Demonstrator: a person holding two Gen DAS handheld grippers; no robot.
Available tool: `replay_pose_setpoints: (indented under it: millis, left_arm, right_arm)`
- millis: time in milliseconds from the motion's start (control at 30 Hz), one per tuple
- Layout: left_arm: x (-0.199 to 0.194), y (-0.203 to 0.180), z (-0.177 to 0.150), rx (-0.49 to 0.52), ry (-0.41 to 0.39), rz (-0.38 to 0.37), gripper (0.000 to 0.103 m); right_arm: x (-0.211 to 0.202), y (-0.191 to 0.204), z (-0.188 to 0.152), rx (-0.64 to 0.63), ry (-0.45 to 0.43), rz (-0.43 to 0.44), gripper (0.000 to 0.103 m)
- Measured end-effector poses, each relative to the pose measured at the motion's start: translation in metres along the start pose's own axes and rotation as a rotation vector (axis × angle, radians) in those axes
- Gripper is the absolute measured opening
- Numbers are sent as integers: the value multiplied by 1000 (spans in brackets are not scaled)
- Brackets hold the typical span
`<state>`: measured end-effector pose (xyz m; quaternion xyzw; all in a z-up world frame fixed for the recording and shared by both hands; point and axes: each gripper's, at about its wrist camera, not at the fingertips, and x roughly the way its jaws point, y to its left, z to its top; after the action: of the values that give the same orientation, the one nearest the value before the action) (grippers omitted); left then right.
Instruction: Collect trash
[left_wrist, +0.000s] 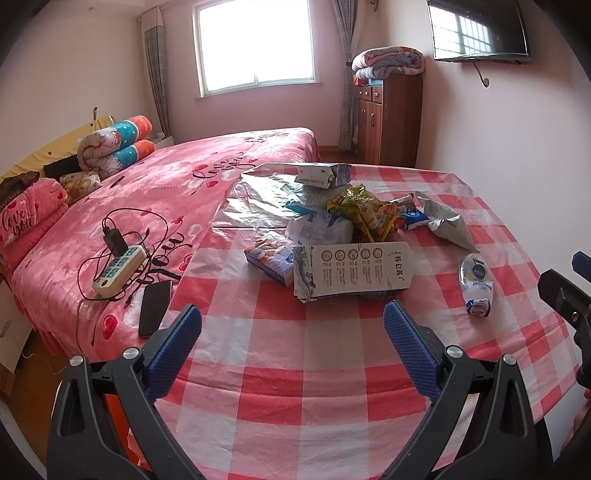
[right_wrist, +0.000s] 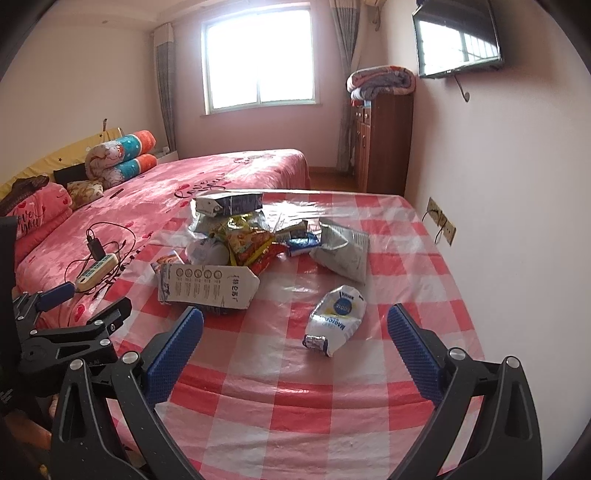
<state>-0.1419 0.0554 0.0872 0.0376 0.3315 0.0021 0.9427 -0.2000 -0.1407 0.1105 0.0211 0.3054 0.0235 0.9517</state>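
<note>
Evidently the collecting had not yet begun: both claws hung back over the near edge of the desk (left_wrist: 314, 387), which wore a pink-and-white checked cloth under clear plastic, and neither held anything.

Furthest left, off the desk, a power strip (left_wrist: 120, 271) with tangled cables and a dark phone (left_wrist: 154, 308) lay on the pink bed (left_wrist: 166, 184); I judged these no part of the trash, to be left alone.

The left claw (left_wrist: 291, 325) was spread wide, its blue ribbed pads apart and empty, aimed at the heap. Nearest it lay a flattened grey carton (left_wrist: 351, 275) printed with round icons, touching a small blue-and-white packet (left_wrist: 269, 260) on its left. Behind these sat a white crumpled bag (left_wrist: 321, 229), a crinkled yellow-and-red wrapper (left_wrist: 365, 214) and, at the far side, a second carton (left_wrist: 325, 175) lying on a sheet of clear plastic. To the right of the pile was a silver foil pouch (left_wrist: 439, 221), torn open and creased.

Apart from the heap, a white snack bag (right_wrist: 338, 319) with a blue-and-yellow badge lay alone, its near end twisted. The right claw (right_wrist: 295, 332) was likewise released and empty, and the bag sat just ahead between its open fingers.

No bin or sack showed in either view. The next move probably called for the right claw to advance, drop low to the cloth and close on that loose bag; it looked light and crushable, so a pinch at its middle should hold.
</note>
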Motion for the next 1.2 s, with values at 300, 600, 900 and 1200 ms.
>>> replay_pose_setpoints:
  millis: [300, 600, 900, 1200]
  left_arm:
    - [16, 6, -10, -13, 48, -9, 99]
    - [32, 25, -12, -73, 86, -79, 99]
    - [52, 51, 9, -172, 100, -151, 99]
    - [90, 70, 29, -282, 158, -159, 99]
  right_arm:
    - [25, -18, -10, 77, 75, 24, 98]
    - [48, -35, -19, 127, 132, 20, 98]
    - [62, -53, -23, 178, 147, 12, 96]
    - [78, -68, -29, 217, 181, 16, 82]
